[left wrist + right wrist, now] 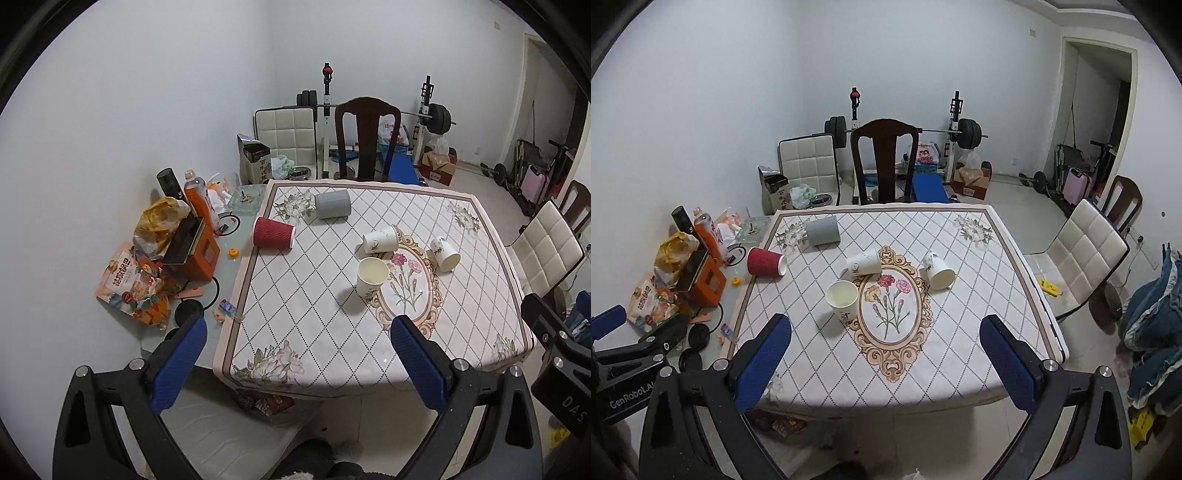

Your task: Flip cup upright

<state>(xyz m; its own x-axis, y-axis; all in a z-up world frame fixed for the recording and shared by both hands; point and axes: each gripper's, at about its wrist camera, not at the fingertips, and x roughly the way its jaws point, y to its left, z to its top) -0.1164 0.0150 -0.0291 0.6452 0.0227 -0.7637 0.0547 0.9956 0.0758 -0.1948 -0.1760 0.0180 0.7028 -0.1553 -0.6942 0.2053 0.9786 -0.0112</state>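
Left wrist: red cup [273, 231] (sideways)

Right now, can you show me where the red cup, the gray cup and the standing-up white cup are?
red cup [272, 232], left wrist view, on its ribbed side.
gray cup [333, 204], left wrist view, on its side wall.
standing white cup [843, 302], right wrist view, on its front wall below the rim.
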